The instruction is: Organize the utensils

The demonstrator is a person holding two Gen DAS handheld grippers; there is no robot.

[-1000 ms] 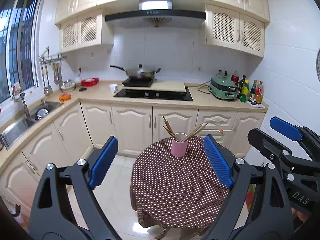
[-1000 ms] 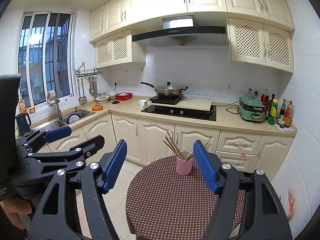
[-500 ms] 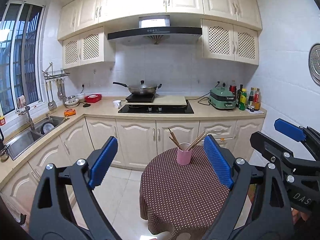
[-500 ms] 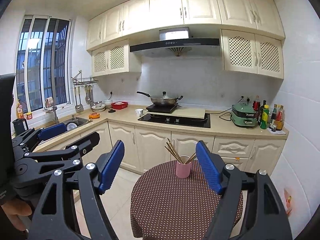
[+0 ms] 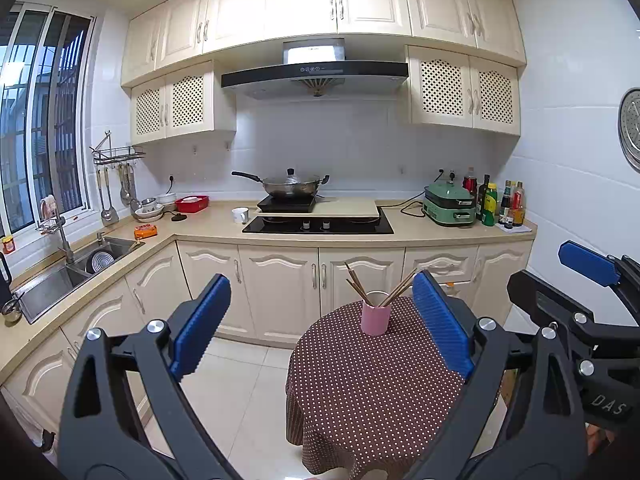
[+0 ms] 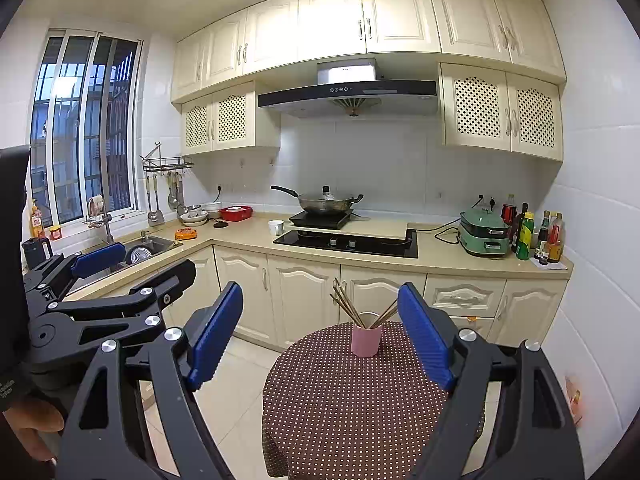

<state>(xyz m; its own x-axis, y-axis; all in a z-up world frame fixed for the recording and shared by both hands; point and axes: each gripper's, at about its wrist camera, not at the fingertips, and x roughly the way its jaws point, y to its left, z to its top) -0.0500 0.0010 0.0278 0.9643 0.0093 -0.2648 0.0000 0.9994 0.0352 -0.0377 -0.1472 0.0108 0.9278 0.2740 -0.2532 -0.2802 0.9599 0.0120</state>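
The chopsticks stand in the pink cup, splayed to both sides, and the cup sits toward the far edge of the round table with the brown dotted cloth; in my right view the same chopsticks lean out of the same cup on the same table. I see nothing else lying on the cloth, so as far as I can judge the utensils are gathered in the cup and little is left to sort here, though the near edge of the table is hidden behind my tongs. My left gripper is spread wide with nothing between its blue pads, held well short of the cup and above the near side of the table. My right gripper is likewise apart and empty, and the cup shows in the gap between its pads from a distance. Each gripper appears at the edge of the other's view, side by side. Beyond the table run the cream cabinets, the black hob with a lidded wok, a sink at the left and a green cooker with bottles at the right
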